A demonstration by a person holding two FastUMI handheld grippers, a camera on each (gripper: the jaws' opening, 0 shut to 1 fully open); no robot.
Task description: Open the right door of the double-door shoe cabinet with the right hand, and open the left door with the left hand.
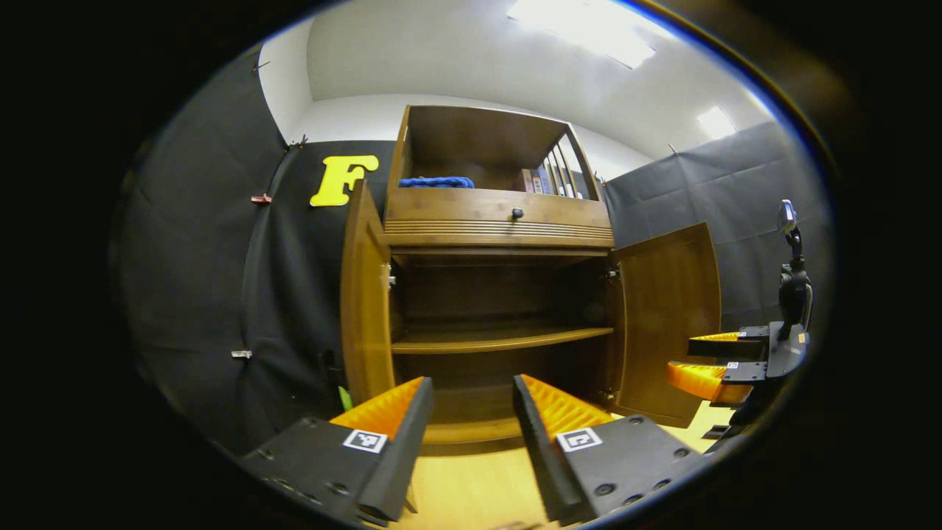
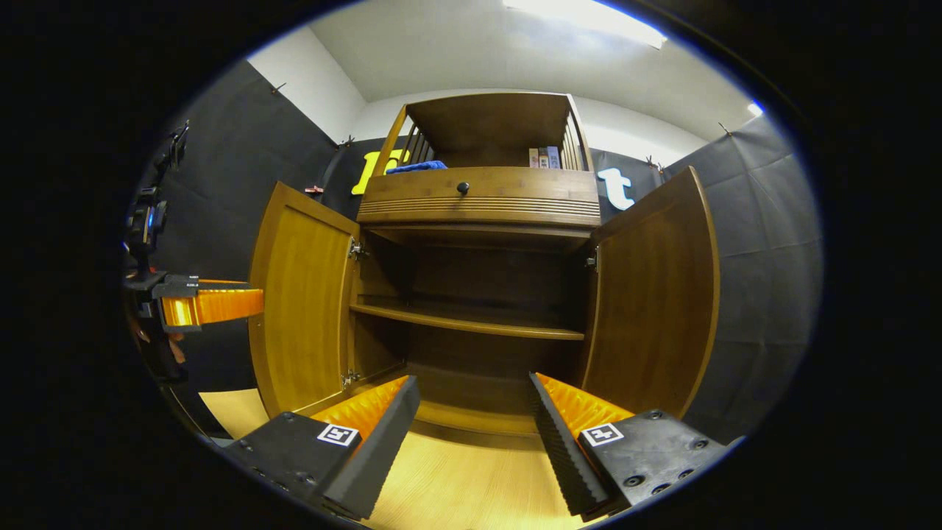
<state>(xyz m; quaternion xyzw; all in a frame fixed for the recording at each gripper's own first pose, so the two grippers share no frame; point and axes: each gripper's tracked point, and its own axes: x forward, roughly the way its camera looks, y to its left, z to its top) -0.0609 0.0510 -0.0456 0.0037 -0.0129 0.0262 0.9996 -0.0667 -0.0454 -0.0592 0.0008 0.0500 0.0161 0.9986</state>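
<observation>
Right gripper view: both doors of the shoe cabinet (image 2: 478, 294) are seen swung wide, right gripper (image 2: 471, 412) and left gripper (image 1: 471, 412) spread, nothing gripped, before it; a door could be knocked shut

shoe cabinet (image 2: 478, 199): brown wood grain | cloth (image 1: 436, 182): blue | floor (image 2: 471, 486): pale wood
</observation>
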